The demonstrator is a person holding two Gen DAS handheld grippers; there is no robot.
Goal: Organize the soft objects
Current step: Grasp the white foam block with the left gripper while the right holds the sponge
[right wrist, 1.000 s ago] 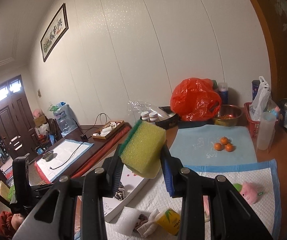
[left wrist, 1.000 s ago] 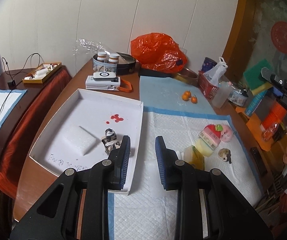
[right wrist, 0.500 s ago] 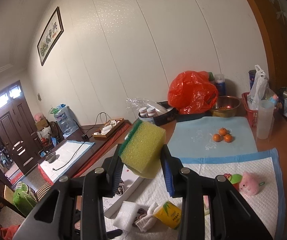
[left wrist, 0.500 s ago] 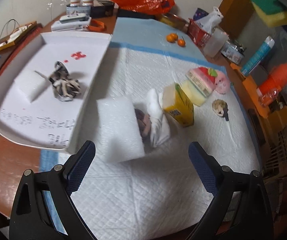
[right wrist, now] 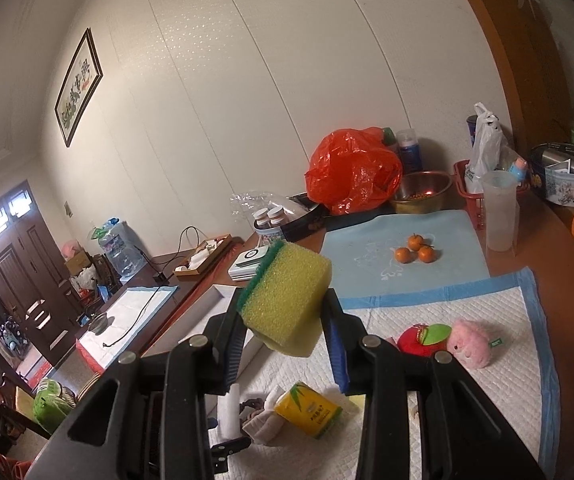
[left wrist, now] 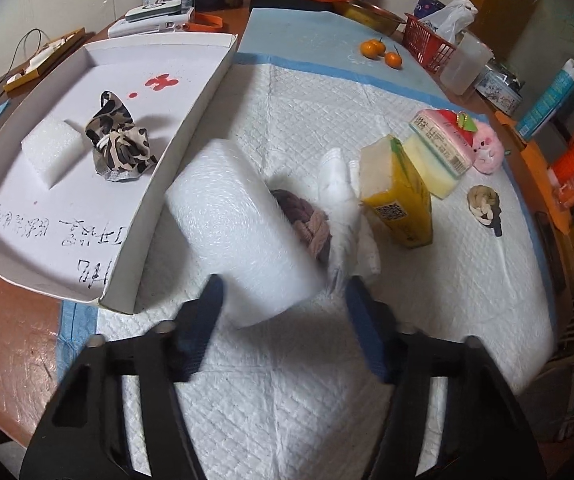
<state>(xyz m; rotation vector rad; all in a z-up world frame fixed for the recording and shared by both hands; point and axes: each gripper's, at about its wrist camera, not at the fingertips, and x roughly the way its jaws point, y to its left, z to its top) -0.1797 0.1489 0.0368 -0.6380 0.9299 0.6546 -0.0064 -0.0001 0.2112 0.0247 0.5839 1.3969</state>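
While the left gripper (left wrist: 283,300) comes down over the white foam block (left wrist: 243,236), its jaws have just been closing in from wide; the block's near end sits between them, but I see gaps on both sides, so no pinch yet. Block lies on the white quilted pad (left wrist: 287,400), just beside the white tray (left wrist: 191,128) wall, touching a knitted brownish bundle (left wrist: 307,224) and a white cloth (left wrist: 343,200) on its far side.

Handling call: foam looks very light and squashy. It'll compress before it grips, so bite well onto the body, across the short width at the near end, not on the corner. Light close is enough; hard clench just deforms it. Risk: dragging the knitted bundle along, since they touch.

Right gripper (right wrist: 287,320) is clenched on the yellow sponge (right wrist: 287,300) with its green scrub layer, held in the air above the pad. Sponge bulges out above the pads, so it's squeezed but secure.

Tray already holds a smaller foam piece (left wrist: 49,150) and a camouflage cloth (left wrist: 121,140); likely drop zone for both.
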